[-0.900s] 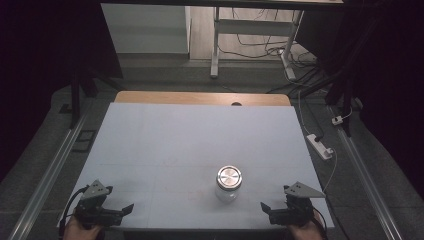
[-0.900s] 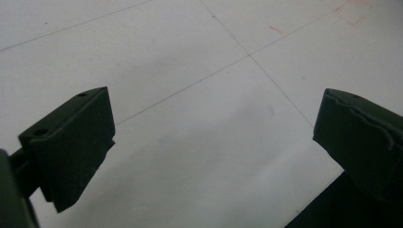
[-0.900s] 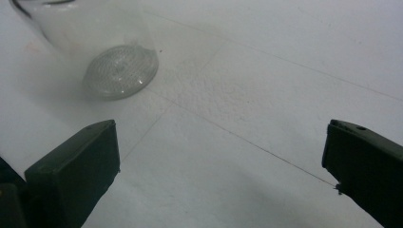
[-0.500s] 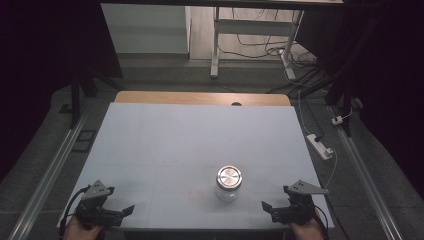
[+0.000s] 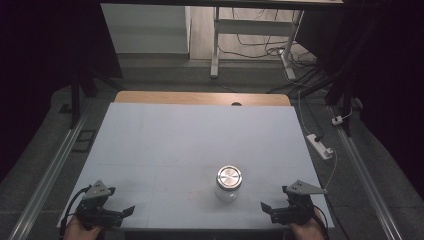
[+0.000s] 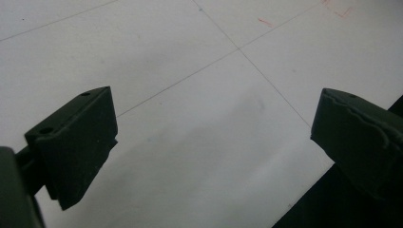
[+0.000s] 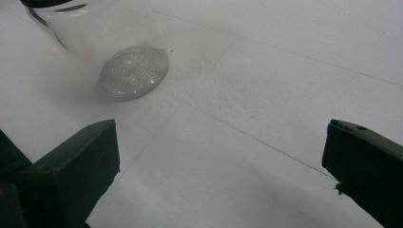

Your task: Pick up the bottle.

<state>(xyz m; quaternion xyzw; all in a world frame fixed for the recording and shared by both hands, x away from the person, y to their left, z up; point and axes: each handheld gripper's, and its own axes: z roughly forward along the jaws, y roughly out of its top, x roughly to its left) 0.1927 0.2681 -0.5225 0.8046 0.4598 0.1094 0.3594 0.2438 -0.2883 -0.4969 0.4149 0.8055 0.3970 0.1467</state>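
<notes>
I am holding my left gripper (image 5: 117, 212) and right gripper (image 5: 272, 210) wide, nothing between the jaws. The jar (image 5: 228, 183) is standing upright on the table (image 5: 190, 140), nearer my right gripper.

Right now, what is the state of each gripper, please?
Left gripper: open, holding nothing.
Right gripper: open, holding nothing; the jar stands apart.

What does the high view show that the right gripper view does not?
High view alone: the jar's metal lid, the left tongs at the table's near left corner, the right tongs from outside, the power strip on the floor. Right gripper view alone: the jar's textured glass base close up, with two open jaws and nothing between them. Both: the jar upright on the white table.
</notes>
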